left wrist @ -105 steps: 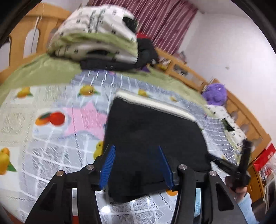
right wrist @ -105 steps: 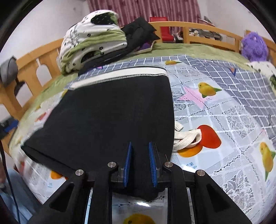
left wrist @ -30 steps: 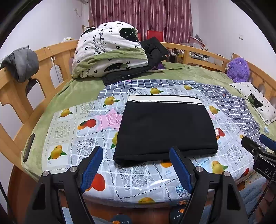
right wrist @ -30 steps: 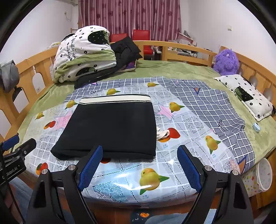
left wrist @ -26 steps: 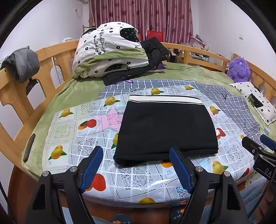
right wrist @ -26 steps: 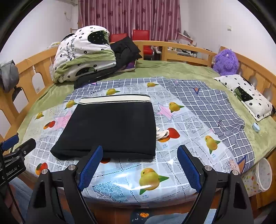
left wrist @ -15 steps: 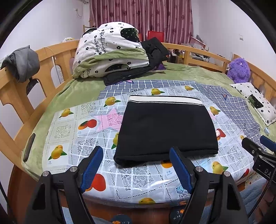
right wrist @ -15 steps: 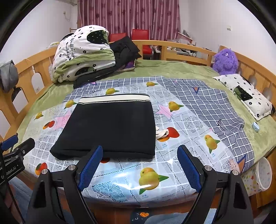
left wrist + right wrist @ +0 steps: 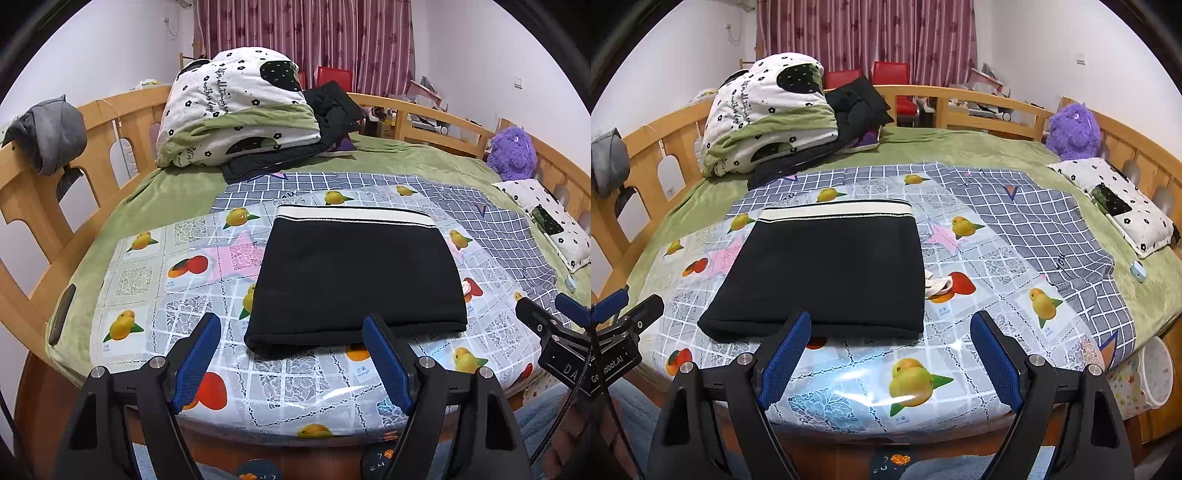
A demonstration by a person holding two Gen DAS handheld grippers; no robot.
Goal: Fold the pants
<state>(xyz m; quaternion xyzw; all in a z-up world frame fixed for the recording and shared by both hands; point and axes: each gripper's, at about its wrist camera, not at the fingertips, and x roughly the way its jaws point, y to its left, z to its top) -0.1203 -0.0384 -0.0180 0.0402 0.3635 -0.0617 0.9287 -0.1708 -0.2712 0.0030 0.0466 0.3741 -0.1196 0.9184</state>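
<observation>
Pants (image 9: 354, 273) folded on tablecloth (image 9: 147, 273), beyond spread, empty fingers (image 9: 197, 354) of both grippers

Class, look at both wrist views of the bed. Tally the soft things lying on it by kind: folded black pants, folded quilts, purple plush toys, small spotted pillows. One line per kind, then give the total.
Folded black pants: 1
Folded quilt, white and green with black flowers: 1
Purple plush toy: 1
Small spotted pillow: 1
Total: 4
</observation>
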